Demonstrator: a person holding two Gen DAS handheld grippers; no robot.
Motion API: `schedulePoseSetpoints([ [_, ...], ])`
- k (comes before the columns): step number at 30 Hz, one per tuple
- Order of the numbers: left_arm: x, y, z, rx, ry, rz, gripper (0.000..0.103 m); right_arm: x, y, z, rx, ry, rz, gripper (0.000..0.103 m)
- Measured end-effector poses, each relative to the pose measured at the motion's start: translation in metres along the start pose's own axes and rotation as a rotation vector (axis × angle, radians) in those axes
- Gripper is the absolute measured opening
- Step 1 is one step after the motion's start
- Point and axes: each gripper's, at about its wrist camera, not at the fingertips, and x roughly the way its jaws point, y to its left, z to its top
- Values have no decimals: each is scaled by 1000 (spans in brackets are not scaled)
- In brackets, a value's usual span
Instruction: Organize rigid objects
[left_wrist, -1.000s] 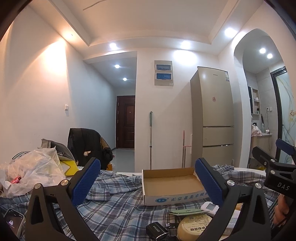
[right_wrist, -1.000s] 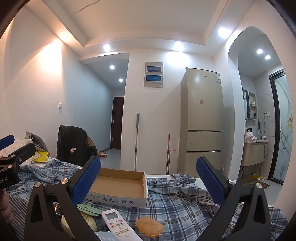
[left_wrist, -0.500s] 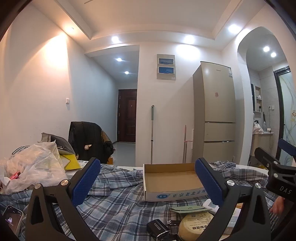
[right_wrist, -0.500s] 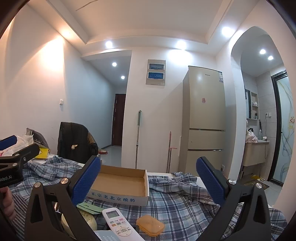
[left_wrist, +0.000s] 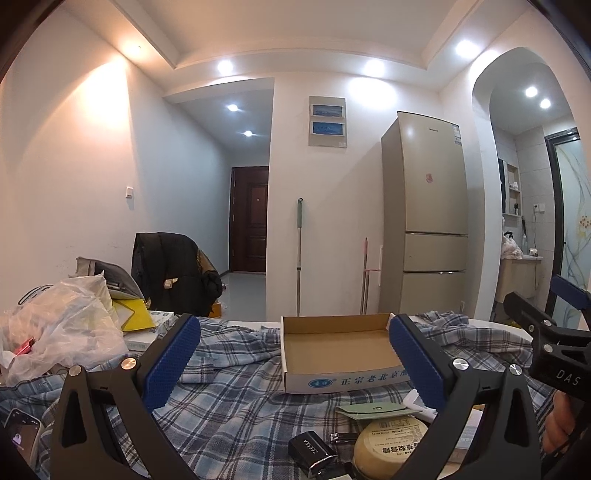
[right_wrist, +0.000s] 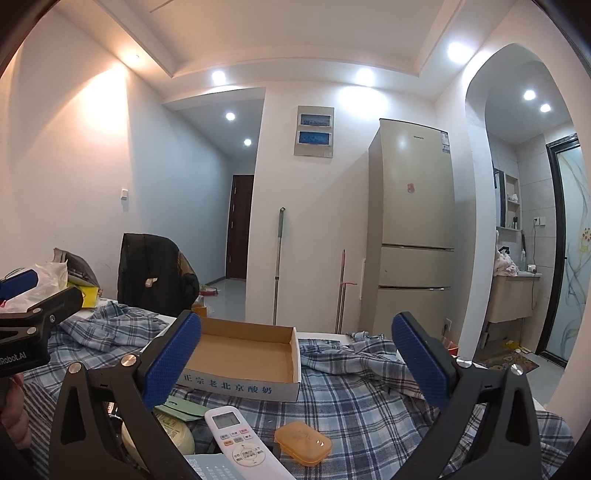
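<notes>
Hovering released, both claws (left_wrist: 291, 354) (right_wrist: 295, 354) empty; remote (right_wrist: 242, 441) below right claw could slide off loose cloth (right_wrist: 354, 398) when nudged.

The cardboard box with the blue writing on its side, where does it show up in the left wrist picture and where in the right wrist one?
Left wrist view: the cardboard box sits right of centre on the plaid cloth, its right end behind the gripper's right finger.
Right wrist view: the box lies left of centre, behind the gripper's left finger.
Shared landmark: the beige fridge stands behind it in both.
</notes>
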Motion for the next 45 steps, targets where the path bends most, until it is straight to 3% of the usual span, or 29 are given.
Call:
schedulePoseSetpoints([
  [11,-6,1,4,-6,-24,8,103,-3,2,3,-9,-17,26,103],
  [15,-11,6,25,-27,46,-18,103,-7,0,21,-44,-18,25,103],
  [18,-23,3,45,28,121,-10,103,-19,-14,46,-6,-24,120,103],
  [21,-38,0,50,36,182,14,103,-27,-27,62,44,14,97,103],
  [23,-47,-3,48,25,193,94,103,-28,-32,65,38,73,81,103],
  [27,-63,-19,39,59,177,87,103,-33,-43,52,80,76,130,103],
  [30,-49,-28,27,41,285,58,103,-24,-44,47,111,113,126,103],
  [34,-28,-26,-4,-71,484,23,103,-15,-46,36,112,197,165,103],
  [36,-16,-30,-21,-54,560,19,103,-14,-49,28,108,225,163,103],
  [40,0,-38,-38,-31,637,-6,98,-5,-53,16,118,263,131,103],
  [45,36,-43,-57,-5,821,-53,97,5,-56,1,147,321,140,103],
])
